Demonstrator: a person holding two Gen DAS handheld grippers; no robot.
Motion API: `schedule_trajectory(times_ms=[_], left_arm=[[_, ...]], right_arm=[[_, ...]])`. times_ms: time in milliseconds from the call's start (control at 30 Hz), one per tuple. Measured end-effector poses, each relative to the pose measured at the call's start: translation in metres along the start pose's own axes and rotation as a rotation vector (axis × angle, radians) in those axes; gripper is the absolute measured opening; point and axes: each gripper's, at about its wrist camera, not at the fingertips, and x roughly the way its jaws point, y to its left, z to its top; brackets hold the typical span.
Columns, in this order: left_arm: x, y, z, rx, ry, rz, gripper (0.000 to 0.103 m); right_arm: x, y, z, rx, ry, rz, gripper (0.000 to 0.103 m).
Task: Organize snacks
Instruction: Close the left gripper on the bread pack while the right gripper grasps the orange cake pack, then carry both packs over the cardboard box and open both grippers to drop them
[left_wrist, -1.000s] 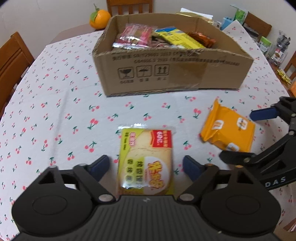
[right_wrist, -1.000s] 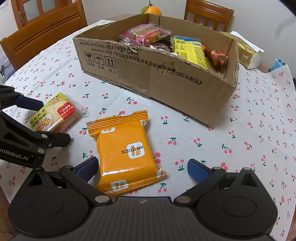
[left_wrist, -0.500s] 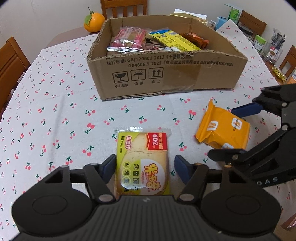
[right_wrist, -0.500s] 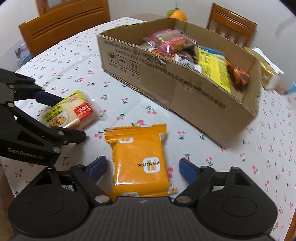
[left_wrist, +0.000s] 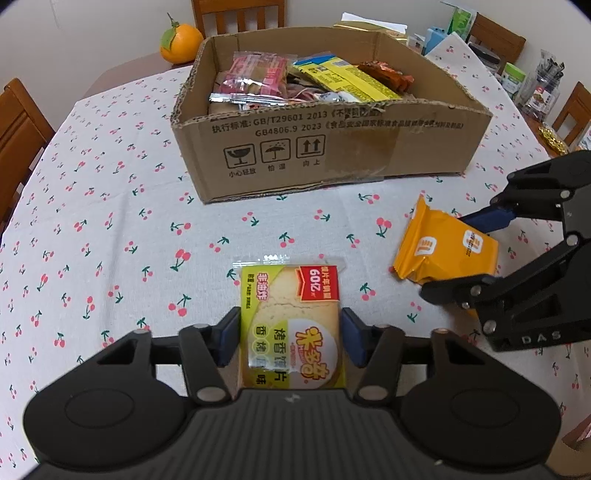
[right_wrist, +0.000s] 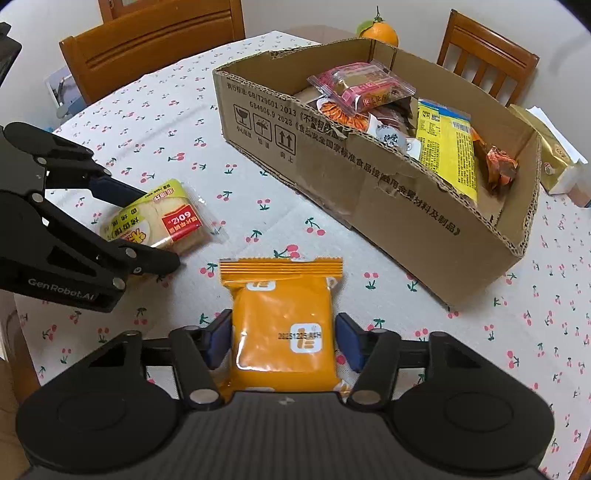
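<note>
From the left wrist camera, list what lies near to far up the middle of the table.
Left gripper, its jaws closing on the yellow toast packet between them → bare cherry-print tablecloth → cardboard box → wooden chair behind the table.

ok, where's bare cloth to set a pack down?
Free: tablecloth left of the cardboard box, and the strip between box and yellow pack. Crowded: inside the box, and around the orange pack, where the right gripper is closing.
</note>
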Motion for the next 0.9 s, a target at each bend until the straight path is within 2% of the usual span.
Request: schedule_trajectory(times_ms=[267, 600, 900], left_arm=[[-0.003, 0.003, 0.002, 0.015, 0.020, -0.024, 0.054], [-0.039, 0.005, 0.016, 0.100, 0.015, -0.062, 0.054], [-0.075, 0.004, 0.045, 0.189, -0.012, -0.128, 0.054]], right_arm=[[-0.003, -0.004, -0.001, 0.059, 0.002, 0.030, 0.052], [-0.034, -0.004, 0.004, 0.076, -0.012, 0.011, 0.052], [-0.070, -0.002, 0.008, 0.095, -0.053, 0.015, 0.052]])
